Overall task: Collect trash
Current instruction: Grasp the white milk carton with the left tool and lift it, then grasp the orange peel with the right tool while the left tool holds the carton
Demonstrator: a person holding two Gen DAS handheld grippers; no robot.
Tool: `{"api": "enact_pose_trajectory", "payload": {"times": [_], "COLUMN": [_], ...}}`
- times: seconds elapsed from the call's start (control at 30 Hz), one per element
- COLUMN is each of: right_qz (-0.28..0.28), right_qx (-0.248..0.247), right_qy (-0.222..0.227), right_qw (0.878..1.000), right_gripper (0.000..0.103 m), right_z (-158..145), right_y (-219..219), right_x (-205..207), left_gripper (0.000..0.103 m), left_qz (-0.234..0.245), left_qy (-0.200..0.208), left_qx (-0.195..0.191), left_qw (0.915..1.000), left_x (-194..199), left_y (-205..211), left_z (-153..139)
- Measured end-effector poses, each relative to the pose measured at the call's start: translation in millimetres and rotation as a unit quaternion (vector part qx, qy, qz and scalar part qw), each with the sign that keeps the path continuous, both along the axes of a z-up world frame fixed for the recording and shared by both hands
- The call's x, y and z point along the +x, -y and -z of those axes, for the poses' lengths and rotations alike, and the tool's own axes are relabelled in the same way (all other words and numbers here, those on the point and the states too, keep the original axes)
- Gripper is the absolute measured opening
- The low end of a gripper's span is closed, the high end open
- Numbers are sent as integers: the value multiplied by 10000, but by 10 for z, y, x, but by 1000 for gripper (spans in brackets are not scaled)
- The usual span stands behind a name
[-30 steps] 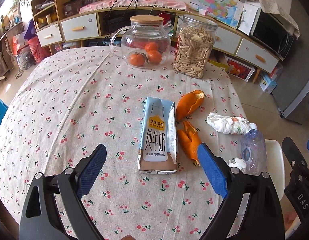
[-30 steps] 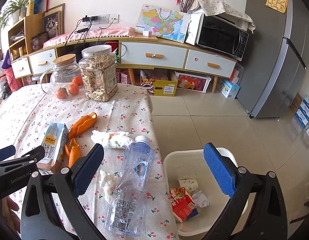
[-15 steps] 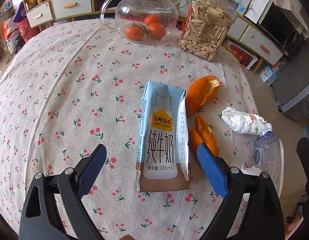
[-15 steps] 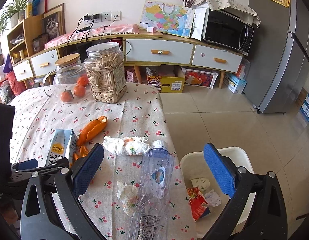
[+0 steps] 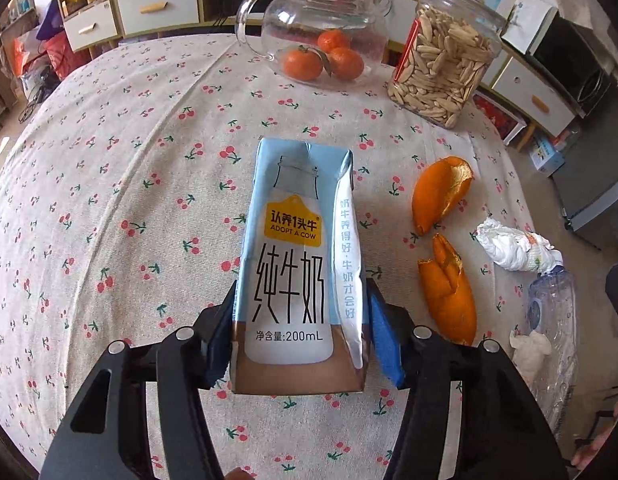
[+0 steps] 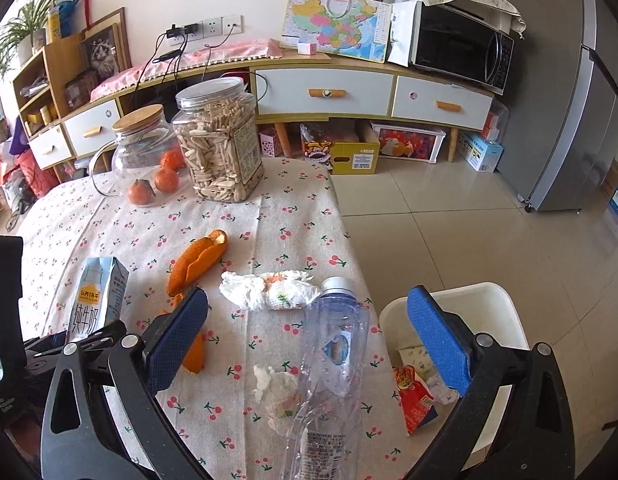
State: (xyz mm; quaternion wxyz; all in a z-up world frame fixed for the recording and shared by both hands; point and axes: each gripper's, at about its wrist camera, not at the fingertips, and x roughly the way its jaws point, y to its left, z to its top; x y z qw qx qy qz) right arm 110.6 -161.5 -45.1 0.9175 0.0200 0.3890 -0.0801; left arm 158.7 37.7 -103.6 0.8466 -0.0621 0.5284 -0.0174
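A light-blue milk carton (image 5: 293, 264) lies flat on the cherry-print tablecloth (image 5: 109, 200). My left gripper (image 5: 301, 296) straddles its lower end, jaws closing, and both blue pads touch the carton's sides. Right of it lie two orange peels (image 5: 441, 196) (image 5: 449, 296), a tissue wad (image 5: 509, 248) and a crushed clear plastic bottle (image 5: 553, 312). My right gripper (image 6: 308, 296) hangs open above that bottle (image 6: 337, 352), holding nothing. A small crumpled tissue (image 6: 281, 396) lies beside the bottle. The carton (image 6: 95, 304) also shows at the left of the right wrist view.
A white bin (image 6: 505, 320) with some wrappers inside stands on the floor just past the table's right edge. A glass jug of tangerines (image 5: 317, 40) and a seed jar (image 5: 441, 68) stand at the table's far side. A sideboard and fridge lie beyond.
My left gripper came down over the carton and its jaws closed in from wide apart onto the carton's sides. The right gripper drifted slightly toward the table, staying open.
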Motion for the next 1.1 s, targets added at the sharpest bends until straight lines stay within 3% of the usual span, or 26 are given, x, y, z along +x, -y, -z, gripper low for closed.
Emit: {"api": "enact_pose_trajectory", "payload": {"times": [0.3, 0.73, 0.87, 0.93, 1.07, 1.1], "right_qz": [-940, -1010, -1183, -1214, -1245, -1241], "right_qx": [-370, -298, -223, -140, -84, -24], "right_qy": [-599, -1060, -1202, -1185, -1184, -1182], "right_qw": [9931, 9888, 9854, 9854, 9851, 9852], "right_gripper": [96, 92, 69, 63, 28, 25], "right_z": [403, 756, 833, 827, 793, 784], "right_y": [-740, -921, -981, -992, -997, -987], "right_x": [209, 408, 435, 435, 429, 427], "left_gripper": [58, 58, 58, 58, 58, 58], "left_qz": [-350, -373, -393, -392, -408, -409], "left_qy": [452, 457, 426, 397, 367, 355], "left_qx": [150, 231, 258, 262, 290, 295], "left_qw": [9983, 9980, 9980, 9981, 9981, 9981], "left_x": [-240, -332, -333, -333, -333, -329], "left_y": [-428, -607, -619, -618, -617, -618], "left_z": [-396, -397, -361, -338, -305, -293]}}
